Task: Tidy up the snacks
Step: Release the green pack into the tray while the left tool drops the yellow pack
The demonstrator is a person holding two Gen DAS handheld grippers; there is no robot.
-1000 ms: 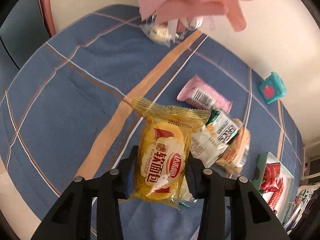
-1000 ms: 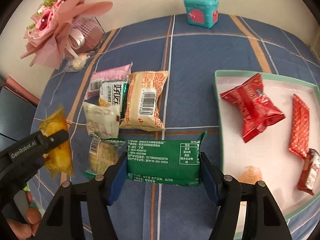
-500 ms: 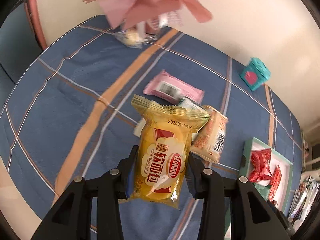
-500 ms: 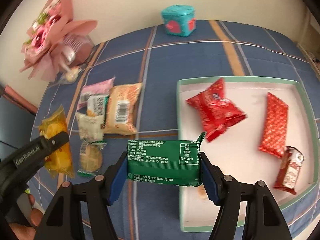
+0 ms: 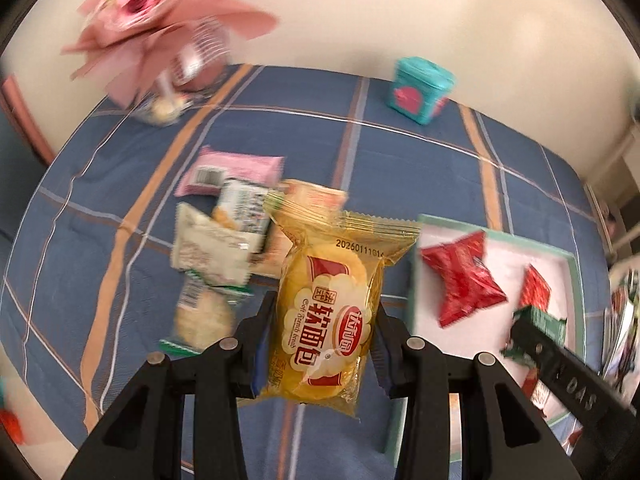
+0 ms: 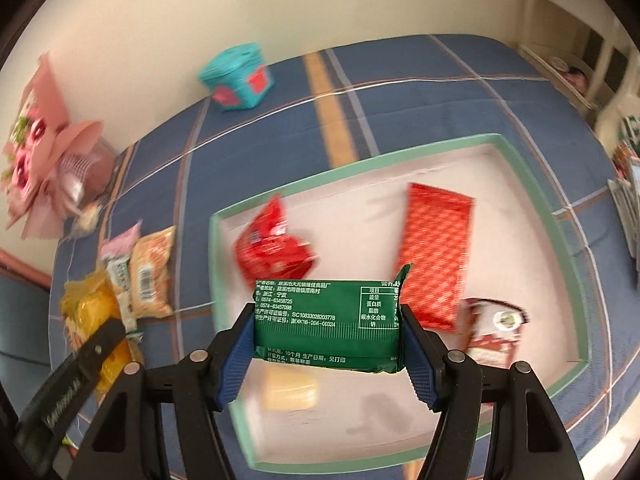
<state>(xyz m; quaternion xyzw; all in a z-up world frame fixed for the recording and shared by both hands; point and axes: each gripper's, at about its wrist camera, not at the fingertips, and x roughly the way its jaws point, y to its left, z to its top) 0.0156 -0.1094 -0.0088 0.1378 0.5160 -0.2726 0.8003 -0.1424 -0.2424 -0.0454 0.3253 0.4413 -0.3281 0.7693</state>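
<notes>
Both hands have swung across from the loose pile toward the tray, each carrying a snack, so two deliveries look close.

The left gripper (image 5: 322, 332) has its jaws clamped tight on the yellow bread pack (image 5: 328, 316), which stands upright between them. A second ago only blue plaid cloth and the pile lay ahead of these jaws; now the pile of loose snacks (image 5: 224, 232) sits to their left and the tray's near corner lies just to their right. This pack is not yet over the tray.

The right gripper (image 6: 326, 344) has its jaws about half spread, gripping the ends of the green packet (image 6: 326, 330), held crosswise. The tray (image 6: 536, 184), formerly off to the right of these jaws, now lies directly beneath and beyond them, so a release here would probably land inside.

In the tray, left to right: a crumpled red pouch (image 6: 274, 246) just beyond the jaws, a pale yellow snack (image 6: 290, 390) under them, a flat red bar (image 6: 434, 254), and a small red-and-white packet (image 6: 494, 338).
</notes>
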